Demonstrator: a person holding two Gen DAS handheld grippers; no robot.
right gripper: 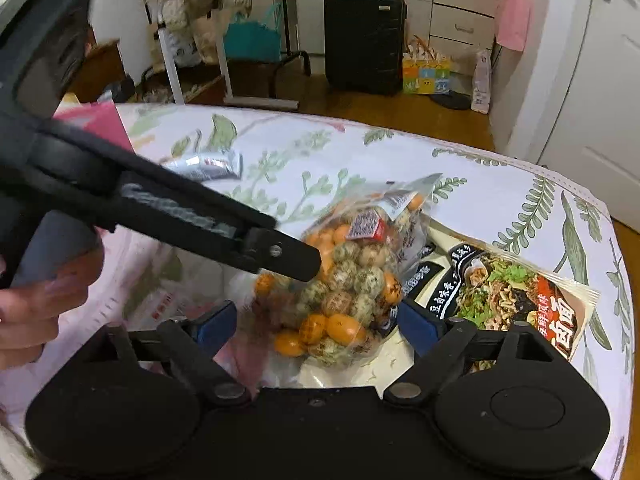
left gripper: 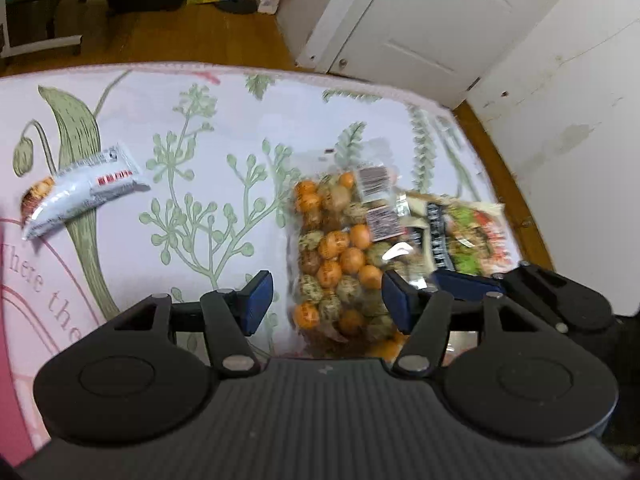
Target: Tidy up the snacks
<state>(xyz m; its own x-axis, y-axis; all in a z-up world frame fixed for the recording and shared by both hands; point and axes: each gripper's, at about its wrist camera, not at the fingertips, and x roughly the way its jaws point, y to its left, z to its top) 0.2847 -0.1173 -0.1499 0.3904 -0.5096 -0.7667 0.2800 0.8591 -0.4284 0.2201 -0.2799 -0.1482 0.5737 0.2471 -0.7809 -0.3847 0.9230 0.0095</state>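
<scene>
— What is lying under everything on the table?

— A floral tablecloth (left gripper: 208,128) is covering it, pale with green sprigs, and a pink-stitched hem is running along its far edge.

— And past that far edge?

— A black suitcase (right gripper: 364,40) is standing upright on the wooden floor (right gripper: 360,108). Just beside it a small colourful gift bag (right gripper: 426,76) is sitting, and a white packet is leaning near the wall.

— Anything to the side?

— A white panelled door (left gripper: 420,20) is standing off the table's far right corner. A teal bag (right gripper: 252,38) is resting on a low stand, and a pink bag (right gripper: 514,20) is hanging by the doorframe.
</scene>
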